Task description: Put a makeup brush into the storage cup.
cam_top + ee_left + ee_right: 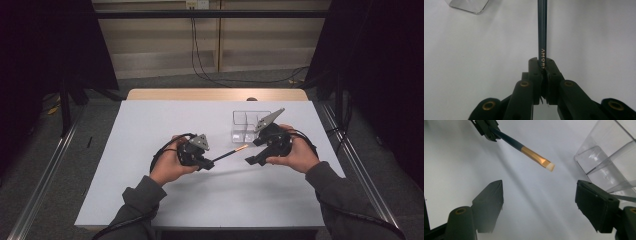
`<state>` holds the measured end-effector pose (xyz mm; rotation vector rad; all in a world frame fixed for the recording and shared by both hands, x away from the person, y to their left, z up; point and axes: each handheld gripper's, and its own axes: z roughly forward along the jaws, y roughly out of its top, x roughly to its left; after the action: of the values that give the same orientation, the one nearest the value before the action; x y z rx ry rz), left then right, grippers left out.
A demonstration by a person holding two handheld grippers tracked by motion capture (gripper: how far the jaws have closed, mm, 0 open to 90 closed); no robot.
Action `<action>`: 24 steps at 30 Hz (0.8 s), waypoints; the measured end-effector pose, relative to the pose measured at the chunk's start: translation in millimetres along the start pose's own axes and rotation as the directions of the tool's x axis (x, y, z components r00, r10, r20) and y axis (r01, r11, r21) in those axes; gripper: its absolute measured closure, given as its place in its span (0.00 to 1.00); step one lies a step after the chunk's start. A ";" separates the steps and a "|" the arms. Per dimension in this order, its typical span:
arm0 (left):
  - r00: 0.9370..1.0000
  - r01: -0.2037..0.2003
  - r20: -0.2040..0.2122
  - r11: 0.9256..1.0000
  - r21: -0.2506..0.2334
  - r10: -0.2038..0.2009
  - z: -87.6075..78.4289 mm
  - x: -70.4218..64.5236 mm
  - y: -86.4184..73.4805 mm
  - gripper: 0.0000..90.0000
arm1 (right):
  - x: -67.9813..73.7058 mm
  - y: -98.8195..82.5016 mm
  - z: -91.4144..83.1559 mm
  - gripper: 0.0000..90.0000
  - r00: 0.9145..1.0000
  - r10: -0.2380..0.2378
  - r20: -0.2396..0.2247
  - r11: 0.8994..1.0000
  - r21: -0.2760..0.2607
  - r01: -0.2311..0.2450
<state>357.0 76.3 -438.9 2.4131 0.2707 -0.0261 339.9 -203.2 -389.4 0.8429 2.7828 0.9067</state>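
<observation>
1. The dark blue slim pencil-like stick with a gold ferrule and a pale flat tip (231,152) is held off the white table (150,190), level between the two tools, its pale end pointing toward the right tool (255,152).
2. Left tool (207,162): clenched on the stick's dark shaft. In the left gripper view the two black jaws press together on the shaft (542,37) just below its gold lettering.
3. Right tool: released. In the right gripper view its jaws stand wide apart with nothing between them; the stick's gold end (536,158) hangs ahead of them, apart from both pads.
4. The clear plastic box with dividers (248,126) stands on the table just behind the right tool, with nothing visible inside.
5. Progress, as judged: the stick is lifted and gripped by one tool. Left to do: probably a handover to the right tool or placing the stick in the box; neither has been done.
6. Count: one stick, one clear box, two tools, one table.
</observation>
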 end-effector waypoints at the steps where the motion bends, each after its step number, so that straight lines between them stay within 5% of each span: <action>1: 1.000 0.018 -0.004 1.000 -0.023 -0.018 0.6 -0.4 -1.3 0.95 | -0.1 -0.3 -0.1 0.25 1.000 0.007 -0.004 1.000 -0.003 -0.007; 7: 0.999 0.052 0.004 0.997 -0.059 -0.052 -1.8 2.5 -4.4 0.95 | 0.5 -3.0 1.3 0.25 0.999 0.039 -0.011 0.998 -0.043 -0.039; 15: 0.989 0.146 -0.005 0.977 -0.158 -0.149 -1.6 2.5 -8.7 0.95 | 0.1 -5.3 3.5 0.24 0.997 0.067 -0.034 0.993 -0.095 -0.070; 24: 0.985 0.169 0.000 0.965 -0.201 -0.172 0.9 0.6 -6.3 0.95 | 0.5 -3.3 2.0 0.28 0.996 0.080 -0.043 0.978 -0.188 -0.087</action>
<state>356.4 80.4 -443.7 2.1846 0.4667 -0.0533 338.4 -204.2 -392.9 0.9262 2.6521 1.1900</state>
